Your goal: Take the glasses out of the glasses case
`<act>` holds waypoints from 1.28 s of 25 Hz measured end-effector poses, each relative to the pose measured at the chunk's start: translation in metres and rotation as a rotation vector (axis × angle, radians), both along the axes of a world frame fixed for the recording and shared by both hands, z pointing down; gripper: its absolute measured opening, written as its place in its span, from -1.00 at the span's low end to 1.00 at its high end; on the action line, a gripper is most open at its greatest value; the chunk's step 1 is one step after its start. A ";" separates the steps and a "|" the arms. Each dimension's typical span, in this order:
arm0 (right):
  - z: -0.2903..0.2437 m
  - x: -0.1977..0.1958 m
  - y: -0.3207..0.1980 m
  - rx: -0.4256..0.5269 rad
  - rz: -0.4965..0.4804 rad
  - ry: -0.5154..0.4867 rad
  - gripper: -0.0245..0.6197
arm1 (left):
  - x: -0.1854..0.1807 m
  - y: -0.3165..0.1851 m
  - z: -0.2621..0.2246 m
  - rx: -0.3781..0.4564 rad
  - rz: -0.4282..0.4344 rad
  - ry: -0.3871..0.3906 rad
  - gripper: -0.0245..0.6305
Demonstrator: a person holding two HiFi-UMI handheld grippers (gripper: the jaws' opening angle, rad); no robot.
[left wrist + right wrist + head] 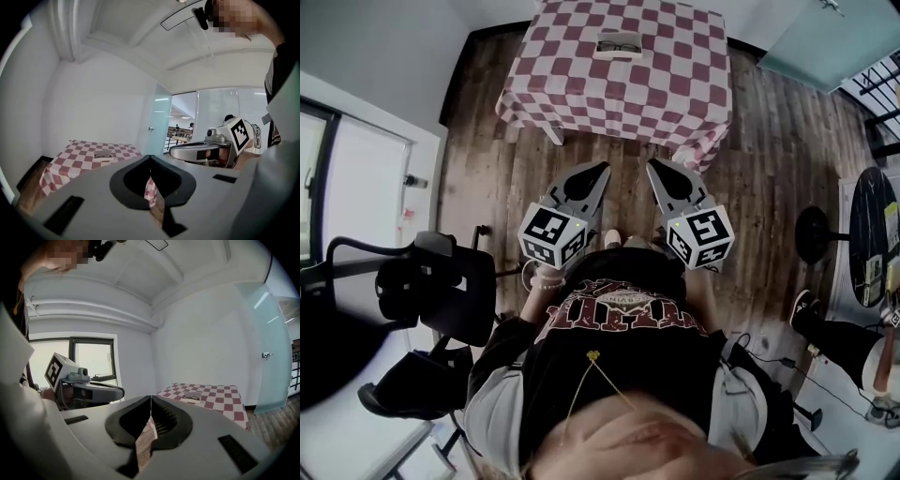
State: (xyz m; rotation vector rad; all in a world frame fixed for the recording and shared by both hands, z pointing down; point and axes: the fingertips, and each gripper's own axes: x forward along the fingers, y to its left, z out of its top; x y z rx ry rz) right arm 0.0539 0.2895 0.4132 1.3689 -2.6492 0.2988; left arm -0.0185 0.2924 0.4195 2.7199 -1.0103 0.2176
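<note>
An open pale glasses case (619, 45) lies on the far part of a table with a red-and-white checked cloth (581, 89). Dark-framed glasses (620, 43) rest in it. The case also shows small in the left gripper view (103, 158) and in the right gripper view (191, 398). My left gripper (602, 169) and right gripper (654, 167) are held close to my body, well short of the table and above the wooden floor. Both are shut with nothing between the jaws, tips touching.
A black office chair (431, 281) stands at my left. A round dark table (874, 234) and a seated person's leg (834, 337) are at the right. A glass door (825, 37) stands beyond the table at the right. Wooden floor lies between me and the table.
</note>
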 end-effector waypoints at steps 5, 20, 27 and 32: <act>-0.001 -0.005 -0.009 -0.008 0.000 0.009 -0.86 | -0.006 -0.011 -0.001 -0.011 -0.004 0.016 -0.93; 0.001 0.004 -0.079 -0.021 -0.023 0.000 -0.86 | 0.009 -0.079 0.003 -0.041 -0.010 0.015 -0.93; -0.007 0.022 -0.129 -0.009 -0.028 -0.012 -0.86 | 0.029 -0.128 -0.003 -0.039 -0.008 0.016 -0.93; -0.019 0.033 -0.160 0.001 -0.054 -0.013 -0.86 | 0.046 -0.159 -0.013 -0.034 -0.012 0.001 -0.93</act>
